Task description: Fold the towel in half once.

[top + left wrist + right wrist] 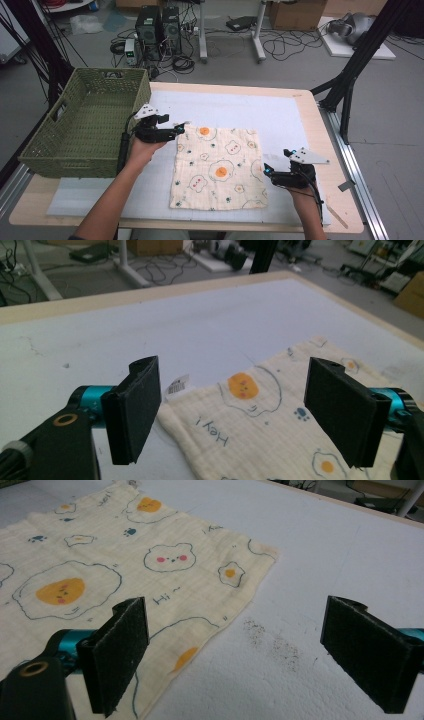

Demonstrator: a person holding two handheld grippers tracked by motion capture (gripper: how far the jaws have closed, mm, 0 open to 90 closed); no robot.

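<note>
lab | computer towers [159, 27] | floor cables [280, 45] | cardboard boxes [297, 14]

green woven rectangular basket [65, 145]: left of frame, on bench | two black computer towers [159, 27]: floor, upper centre | cardboard box [295, 14]: top right

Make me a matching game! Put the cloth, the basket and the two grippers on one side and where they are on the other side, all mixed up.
Things:
1. cloth
2. basket
3. left gripper
4. right gripper

Places:
A. at the cloth's right edge, jaws open
B. spread flat in the middle of the white mat
C. at the table's left end
D. at the cloth's far left corner, jaws open

Pairs: 1-B, 2-C, 3-D, 4-A
</note>
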